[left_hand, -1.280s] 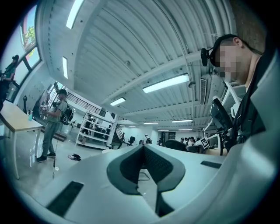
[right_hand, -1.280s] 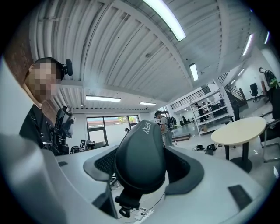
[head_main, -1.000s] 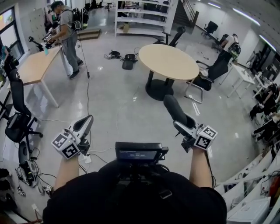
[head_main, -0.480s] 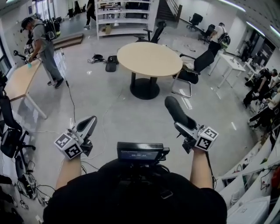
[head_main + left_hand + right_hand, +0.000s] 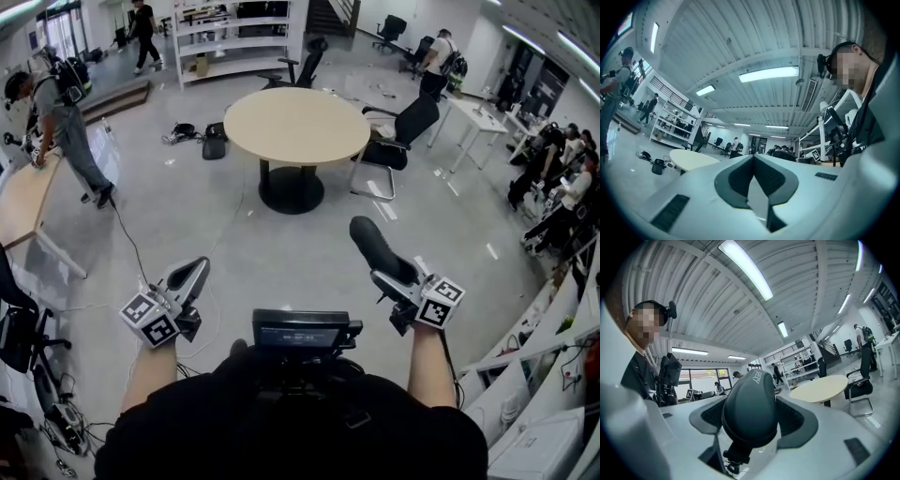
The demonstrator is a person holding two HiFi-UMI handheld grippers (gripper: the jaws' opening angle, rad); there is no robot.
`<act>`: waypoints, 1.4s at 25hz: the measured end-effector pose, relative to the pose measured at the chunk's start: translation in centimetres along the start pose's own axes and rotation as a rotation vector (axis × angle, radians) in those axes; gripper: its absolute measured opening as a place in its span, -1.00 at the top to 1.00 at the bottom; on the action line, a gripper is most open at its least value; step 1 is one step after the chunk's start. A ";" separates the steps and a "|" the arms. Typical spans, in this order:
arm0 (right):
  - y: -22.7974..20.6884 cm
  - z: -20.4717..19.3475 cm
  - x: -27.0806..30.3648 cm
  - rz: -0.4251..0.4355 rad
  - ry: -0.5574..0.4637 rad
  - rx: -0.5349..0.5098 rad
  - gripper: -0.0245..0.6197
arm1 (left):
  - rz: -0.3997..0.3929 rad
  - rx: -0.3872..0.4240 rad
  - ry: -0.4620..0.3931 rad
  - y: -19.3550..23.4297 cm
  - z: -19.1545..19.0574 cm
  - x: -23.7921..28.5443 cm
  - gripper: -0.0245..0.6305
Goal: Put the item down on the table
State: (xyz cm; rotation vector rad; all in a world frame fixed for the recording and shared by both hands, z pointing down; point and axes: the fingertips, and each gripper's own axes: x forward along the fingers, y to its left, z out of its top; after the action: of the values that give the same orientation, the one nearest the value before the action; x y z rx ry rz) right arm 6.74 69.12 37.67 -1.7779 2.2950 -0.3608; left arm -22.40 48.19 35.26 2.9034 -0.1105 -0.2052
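Observation:
A black oval item point(image 5: 373, 246) sticks up and forward out of my right gripper point(image 5: 389, 272), which is shut on it. In the right gripper view the item point(image 5: 750, 413) fills the space between the jaws, with white lettering on its top. My left gripper point(image 5: 192, 274) is held at the lower left, shut with nothing in it; in the left gripper view its pads point(image 5: 776, 180) meet at the tip. The round beige table point(image 5: 295, 127) stands ahead across bare grey floor, well beyond both grippers, and also shows as the table point(image 5: 818, 389) in the right gripper view.
A black office chair point(image 5: 398, 131) stands right of the round table. A person point(image 5: 66, 117) stands by a wooden desk point(image 5: 23, 202) at left. Bags point(image 5: 211, 141) and cables lie on the floor. White shelving point(image 5: 234, 37) is at the back; several people point(image 5: 553, 159) are at right.
The view has moved forward and turned: the round table has drifted left and a little nearer. Both grippers keep the same pose, the right one still holding the black item.

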 end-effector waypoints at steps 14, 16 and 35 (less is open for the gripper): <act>-3.3 3.9 15.5 -0.103 -0.017 -0.053 -0.09 | -0.120 -0.035 -0.027 18.2 4.9 5.2 0.92; -3.4 4.1 18.4 -0.100 -0.011 -0.058 -0.09 | -0.123 -0.034 -0.029 20.9 5.8 5.2 0.92; -14.5 5.9 33.5 0.004 0.068 -0.022 -0.09 | 0.019 -0.058 -0.021 35.6 6.9 10.2 0.92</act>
State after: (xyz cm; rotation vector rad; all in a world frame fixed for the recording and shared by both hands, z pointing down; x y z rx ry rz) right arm 13.61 32.78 36.11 -1.7985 2.3571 -0.4032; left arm -15.44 11.20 35.55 2.8422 -0.1333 -0.2312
